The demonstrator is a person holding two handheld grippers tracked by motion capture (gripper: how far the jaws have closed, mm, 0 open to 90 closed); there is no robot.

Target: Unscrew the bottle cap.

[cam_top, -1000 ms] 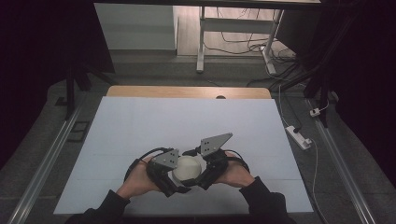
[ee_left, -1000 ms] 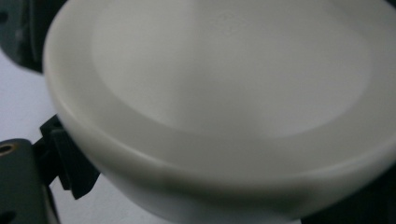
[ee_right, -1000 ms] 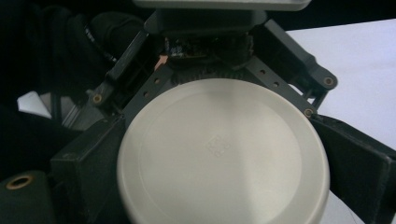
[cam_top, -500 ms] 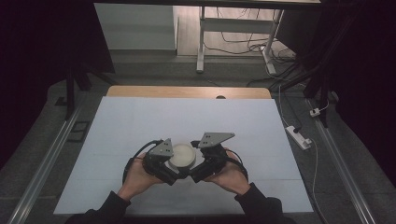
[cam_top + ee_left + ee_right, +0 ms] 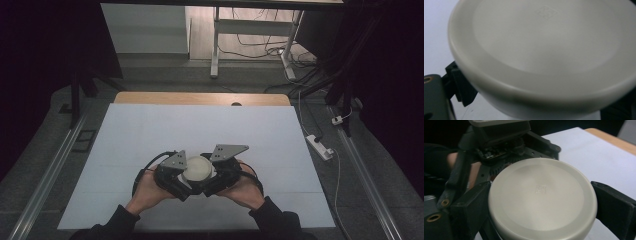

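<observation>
A round white container with a flat lid is held just above the table between both grippers. In the right gripper view its lid faces the camera, a small square mark at its centre. My right gripper is shut on the lid, one black jaw pressed to each side. My left gripper grips the container's body below the lid rim from the opposite side. Beyond the lid, the left gripper's body is visible. In the high view the left gripper and right gripper meet at the container.
The white table top stretches ahead, with a wooden strip along its far edge. A power strip and cables lie on the floor to the right. Metal rails run along both sides.
Both hands have carried the container a little away from the person, toward the table's middle. The grippers stay closed around it and the lid now faces up more squarely.
</observation>
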